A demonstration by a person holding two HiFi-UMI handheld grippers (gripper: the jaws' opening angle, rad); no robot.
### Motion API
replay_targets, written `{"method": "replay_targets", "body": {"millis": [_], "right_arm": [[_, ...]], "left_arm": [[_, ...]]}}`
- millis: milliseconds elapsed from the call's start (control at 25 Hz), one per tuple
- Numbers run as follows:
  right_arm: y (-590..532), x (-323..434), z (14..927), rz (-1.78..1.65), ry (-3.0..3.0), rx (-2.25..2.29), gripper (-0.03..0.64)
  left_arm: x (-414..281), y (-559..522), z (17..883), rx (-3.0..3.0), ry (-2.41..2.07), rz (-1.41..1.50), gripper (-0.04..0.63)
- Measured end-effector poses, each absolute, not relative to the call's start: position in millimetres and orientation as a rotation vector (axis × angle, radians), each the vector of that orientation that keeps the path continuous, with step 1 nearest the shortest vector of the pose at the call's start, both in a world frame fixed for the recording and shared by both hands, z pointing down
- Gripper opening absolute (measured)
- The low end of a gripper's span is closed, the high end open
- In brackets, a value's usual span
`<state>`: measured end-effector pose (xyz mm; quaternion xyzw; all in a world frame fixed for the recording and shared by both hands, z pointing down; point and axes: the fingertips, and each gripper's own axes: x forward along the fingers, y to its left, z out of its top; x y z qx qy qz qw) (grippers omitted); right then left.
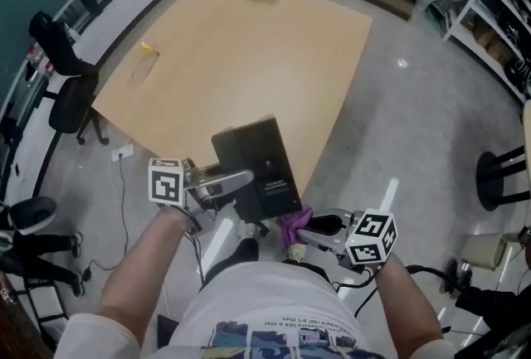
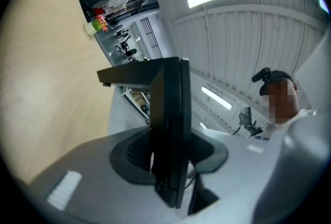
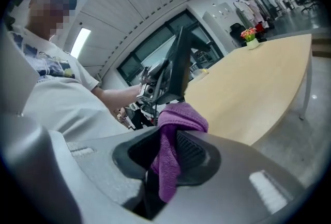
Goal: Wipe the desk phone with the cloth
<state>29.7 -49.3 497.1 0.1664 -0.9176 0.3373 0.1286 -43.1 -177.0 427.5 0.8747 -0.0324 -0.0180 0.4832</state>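
The desk phone (image 1: 255, 169) is in the air, not resting flat. It stands on edge at the counter's (image 1: 232, 50) near corner, and part of it looks to hang past that corner, over the floor (image 1: 398, 117). Your left gripper (image 2: 168, 163) has its fingers (image 1: 226, 181) closed partway on the phone's thin body, pinching it from the side. So the whole set hangs from one narrow bite.

That bite is the first risk. If you press hard with the cloth (image 3: 176, 119), the push can turn the phone in the grip like a lever, and the smooth casing could twist or slide out. From that position it would likely miss the counter and hit the floor.

Your right gripper (image 3: 166, 158) sits just below and to the right of the phone. Its fingers (image 3: 196, 153) are shut on a fold of the purple cloth, and a small bunch stands proud beyond the tips. That bunch is not big, so a steep approach could put bare fingertips on the casing instead of fabric, scratching or knocking it. A long dragging stroke could also pull the fold free.

Bring the phone back over the counter if you can. Wipe toward the left grip — never away from it — with light strokes.
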Motion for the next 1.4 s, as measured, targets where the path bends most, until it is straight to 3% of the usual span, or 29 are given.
{"method": "replay_targets", "body": {"millis": [360,920,1400], "right_arm": [[-40,-25,480,0.809,-2.685,0.331,0.092],[-65,48,486,0.794,-2.578,0.504,0.092],[-125,134,473,0.821,-2.503,1.320,0.092]], "left_arm": [[-39,-181,437,2.124,-0.103,-0.028,0.179],[-45,-179,446,2.105,-0.061,0.021,0.179],[-31,-204,504,2.069,0.011,0.192,0.179]]}}
